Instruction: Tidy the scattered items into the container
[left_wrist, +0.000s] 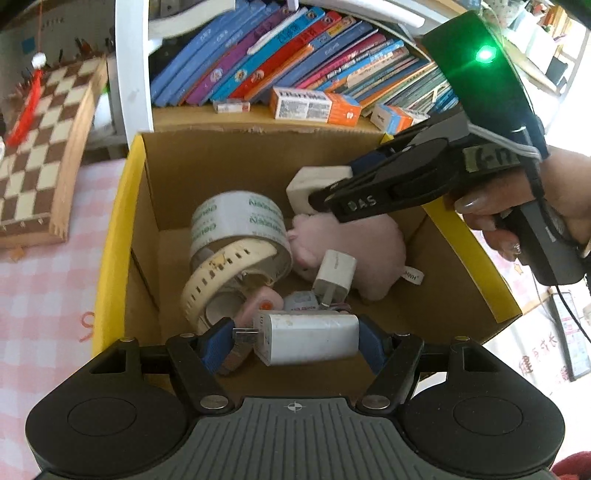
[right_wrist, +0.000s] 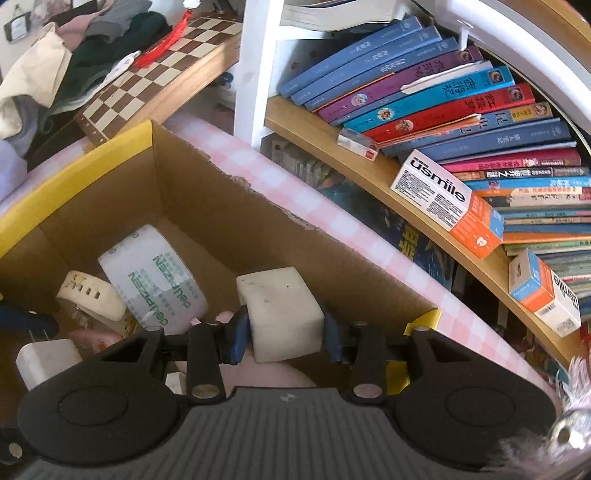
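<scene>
A yellow-rimmed cardboard box (left_wrist: 110, 236) holds a tape roll (left_wrist: 236, 218), a cream perforated strap (left_wrist: 221, 273), a pink plush pig (left_wrist: 354, 251) and a small white plug (left_wrist: 334, 275). My left gripper (left_wrist: 293, 343) hangs over the box's near side, shut lengthwise on a white charger (left_wrist: 306, 338) whose metal plug meets the left pad. My right gripper (right_wrist: 285, 334) reaches in from the right above the pig. A white cube adapter (right_wrist: 284, 314) sits between its blue pads with thin gaps either side, so it stands open. The same cube (left_wrist: 317, 184) shows at that gripper's tips in the left wrist view.
A wooden chessboard (left_wrist: 37, 147) lies left of the box on a pink checked cloth (left_wrist: 44, 277). Behind the box stands a shelf of leaning books (left_wrist: 295, 48) with orange-and-white cartons (left_wrist: 314, 105). A person's hand (left_wrist: 517, 206) grips the right tool.
</scene>
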